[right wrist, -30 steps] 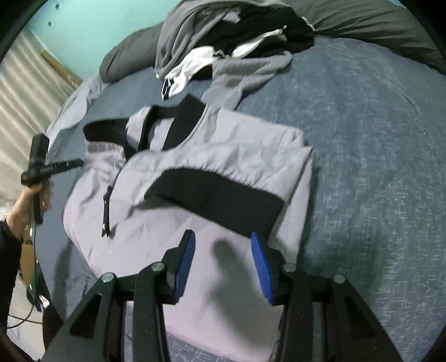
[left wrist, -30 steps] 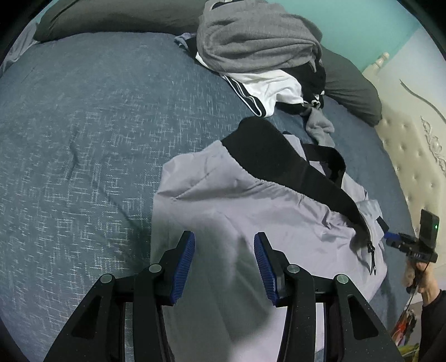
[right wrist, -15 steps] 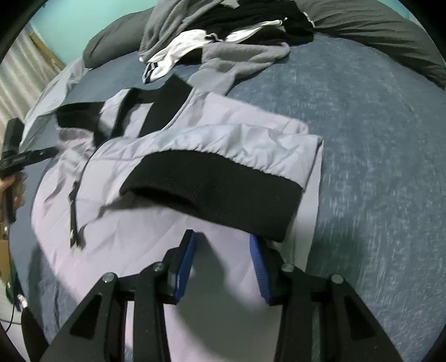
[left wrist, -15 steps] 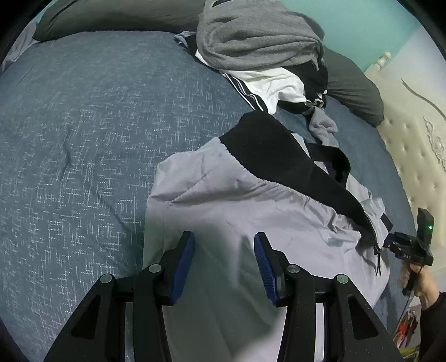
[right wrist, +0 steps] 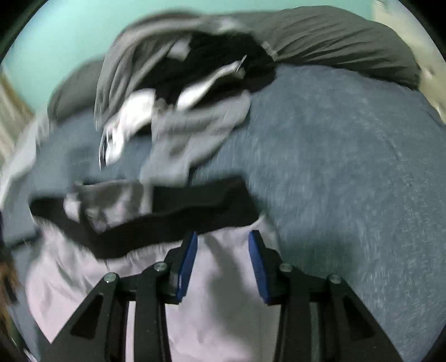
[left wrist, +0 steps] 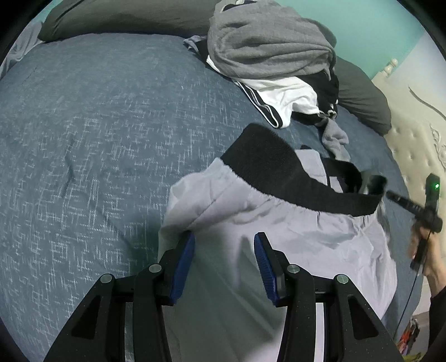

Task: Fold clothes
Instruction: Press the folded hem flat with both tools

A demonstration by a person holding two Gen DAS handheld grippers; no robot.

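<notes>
on the bed [left wrist: 97, 133], pale grey jacket [left wrist: 278, 236] beneath both hand-held grippers, left [left wrist: 224, 267] and right [right wrist: 222, 263] parted, gripping nothing

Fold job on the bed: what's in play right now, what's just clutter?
In play: light grey jacket with black hem band; left gripper; right gripper.
Lying about: heap of unfolded clothes, dark grey pillows, blue bedspread.
</notes>
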